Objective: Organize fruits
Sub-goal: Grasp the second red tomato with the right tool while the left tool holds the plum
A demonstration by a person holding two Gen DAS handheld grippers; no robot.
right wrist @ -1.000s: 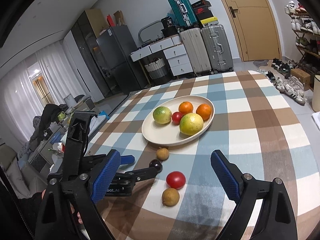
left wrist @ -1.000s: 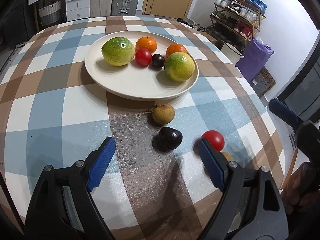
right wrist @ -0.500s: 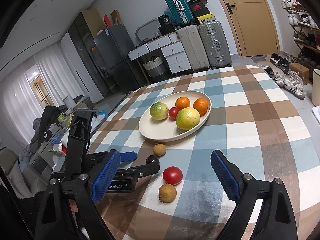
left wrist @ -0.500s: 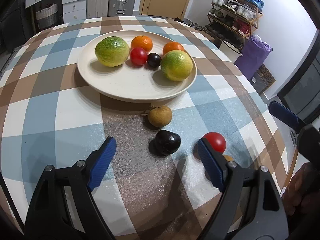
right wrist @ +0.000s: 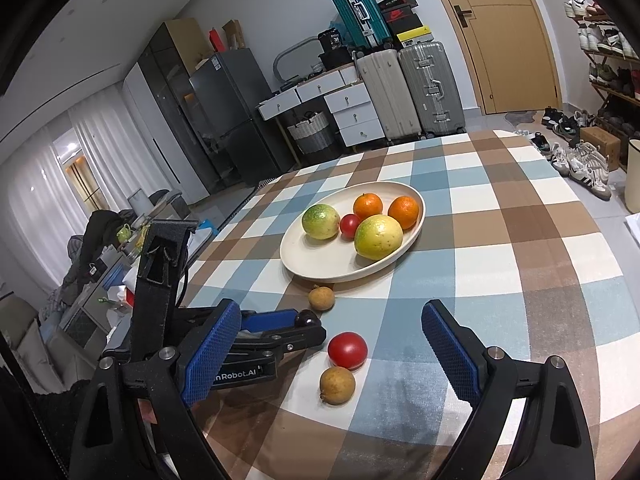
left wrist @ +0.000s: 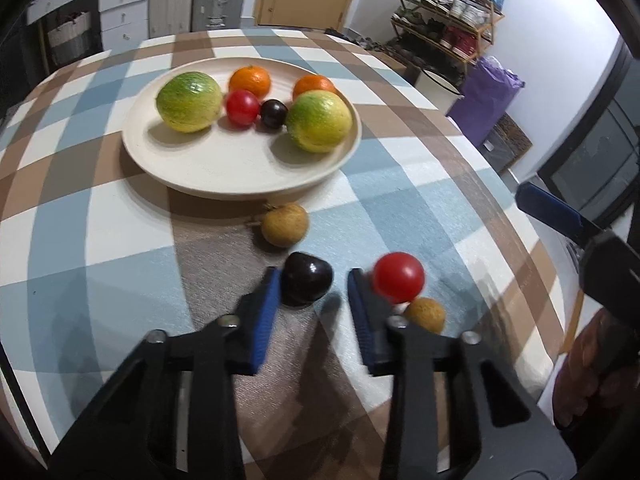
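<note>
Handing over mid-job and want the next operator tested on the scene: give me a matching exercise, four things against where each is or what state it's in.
Things:
1. dark plum
2. red tomato
3. right gripper
4. two oranges

Places or states:
A. on the plate, at the back
B. open wide, holding nothing
C. on the cloth, just outside a blue finger pad
D. between the pads of the left gripper, which is not yet shut on it

Pairs: 1-D, 2-C, 3-B, 4-A
</note>
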